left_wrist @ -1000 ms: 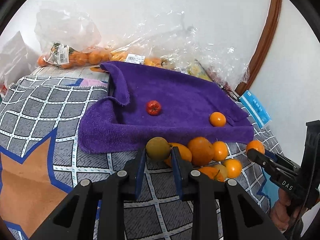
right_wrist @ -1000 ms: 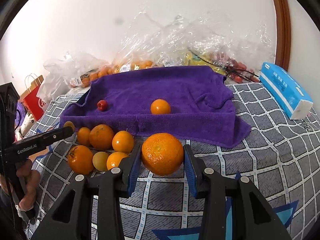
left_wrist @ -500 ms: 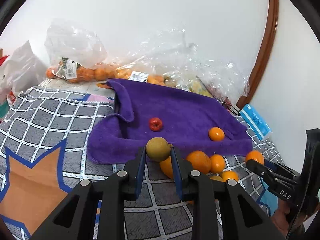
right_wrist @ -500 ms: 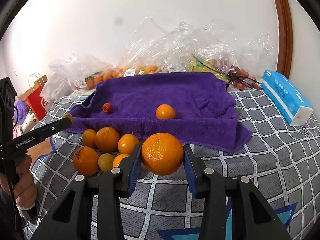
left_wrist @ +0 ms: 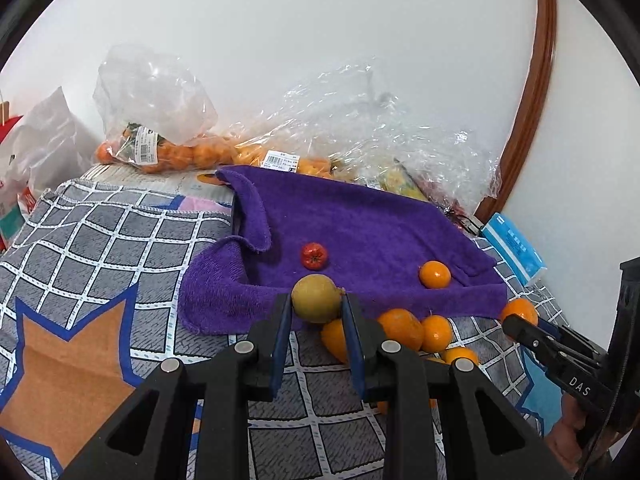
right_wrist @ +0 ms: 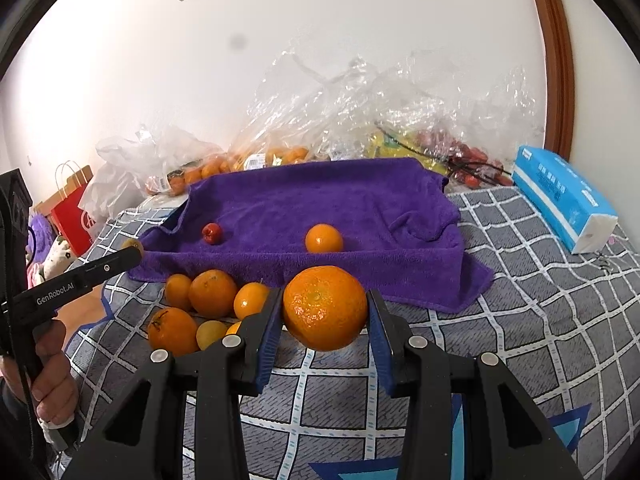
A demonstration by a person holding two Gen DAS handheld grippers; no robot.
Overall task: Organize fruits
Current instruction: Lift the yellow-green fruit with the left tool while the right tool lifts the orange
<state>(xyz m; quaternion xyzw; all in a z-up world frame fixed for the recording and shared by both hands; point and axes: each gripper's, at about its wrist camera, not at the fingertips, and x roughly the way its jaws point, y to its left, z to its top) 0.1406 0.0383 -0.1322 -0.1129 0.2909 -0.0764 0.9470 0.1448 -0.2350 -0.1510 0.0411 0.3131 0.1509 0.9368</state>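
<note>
1. A green-yellow fruit (left_wrist: 316, 298) is clamped between the left gripper (left_wrist: 314, 312) fingers, above the towel (left_wrist: 360, 216) front edge.
2. An orange (right_wrist: 325, 307) is clamped between the right gripper (right_wrist: 324, 320) fingers, just short of the towel.
3. The towel lies directly ahead of both; the left is judged nearer.
4. Both fruits are round; no long axis is discerned.
5. Loose oranges (right_wrist: 212, 292) are heaped on the bed beside the towel.

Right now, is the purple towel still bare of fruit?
No. In the right wrist view the purple towel already holds a small orange and a small red fruit, resting apart from each other.
</note>
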